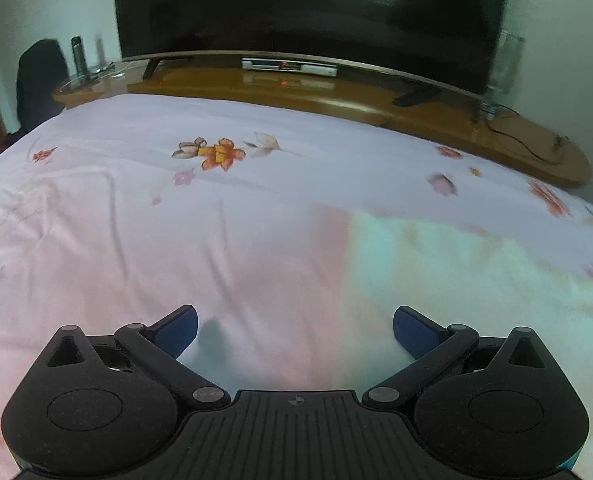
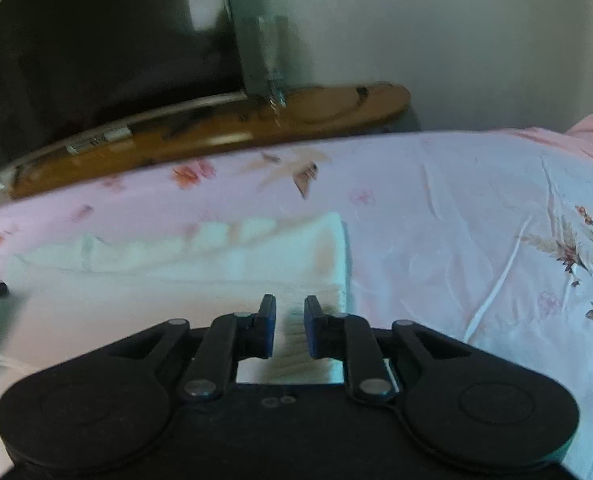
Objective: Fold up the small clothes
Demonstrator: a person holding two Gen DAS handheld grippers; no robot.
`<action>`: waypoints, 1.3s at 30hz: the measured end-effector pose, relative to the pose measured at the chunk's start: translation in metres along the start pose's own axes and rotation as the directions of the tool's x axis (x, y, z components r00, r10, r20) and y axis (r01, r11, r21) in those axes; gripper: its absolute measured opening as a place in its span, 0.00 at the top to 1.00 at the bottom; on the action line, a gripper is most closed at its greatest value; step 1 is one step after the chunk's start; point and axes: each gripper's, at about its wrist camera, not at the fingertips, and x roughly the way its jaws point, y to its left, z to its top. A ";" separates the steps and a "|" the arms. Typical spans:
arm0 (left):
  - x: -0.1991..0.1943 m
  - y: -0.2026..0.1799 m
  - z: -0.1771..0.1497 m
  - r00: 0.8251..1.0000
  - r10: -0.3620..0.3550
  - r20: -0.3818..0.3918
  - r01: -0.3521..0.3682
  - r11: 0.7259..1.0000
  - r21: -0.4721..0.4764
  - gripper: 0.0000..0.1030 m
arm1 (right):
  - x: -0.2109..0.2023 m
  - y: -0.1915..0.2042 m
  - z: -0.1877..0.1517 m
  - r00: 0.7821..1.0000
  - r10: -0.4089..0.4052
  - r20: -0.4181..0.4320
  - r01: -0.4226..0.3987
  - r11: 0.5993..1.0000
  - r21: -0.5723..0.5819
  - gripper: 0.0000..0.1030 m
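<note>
The folded cloth [image 2: 200,256] on the bed [image 2: 436,208] is blurred, so its pattern cannot be read. Its near part lies hidden behind the right gripper [image 2: 289,324]. Beyond the bed, the television [image 1: 308,4] is cut by the top edge.

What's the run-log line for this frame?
left gripper: open, empty | right gripper: slightly open over pale folded cloth | surface: pink floral bedsheet

A folded cloth [image 2: 200,256] lies on the bed [image 2: 436,216]; the right tool [image 2: 289,322] hangs over the cloth's near right corner; behind the bed runs a counter [image 1: 336,92] bearing a television [image 1: 308,4]; a chair [image 1: 38,80] stands at the counter's left end.
</note>
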 end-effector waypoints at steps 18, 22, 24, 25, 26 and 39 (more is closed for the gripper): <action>-0.108 0.016 -0.082 0.993 -0.089 -0.078 0.089 0.996 0.004 0.00 | -0.086 -0.010 -0.049 0.991 0.104 -0.087 -0.102 0.995 0.024 0.74; -0.131 0.039 -0.114 0.984 -0.138 -0.117 0.137 0.990 -0.016 0.00 | -0.125 -0.013 -0.081 0.993 0.078 -0.089 -0.073 0.996 0.055 0.70; -0.144 0.050 -0.130 0.981 -0.146 -0.126 0.145 0.989 -0.021 0.00 | -0.142 -0.009 -0.097 0.994 0.049 -0.095 -0.042 0.997 0.066 0.69; -0.152 0.053 -0.137 0.982 -0.146 -0.123 0.144 0.989 -0.018 0.00 | -0.146 -0.007 -0.103 0.994 0.042 -0.102 -0.035 0.997 0.074 0.69; -0.160 0.057 -0.143 0.982 -0.149 -0.120 0.149 0.989 -0.009 0.00 | -0.151 -0.003 -0.109 0.993 0.042 -0.108 -0.033 0.996 0.082 0.69; -0.241 0.080 -0.201 0.967 -0.218 -0.130 0.227 0.972 0.063 0.00 | -0.249 0.030 -0.181 0.993 0.010 -0.114 -0.001 0.997 0.075 0.61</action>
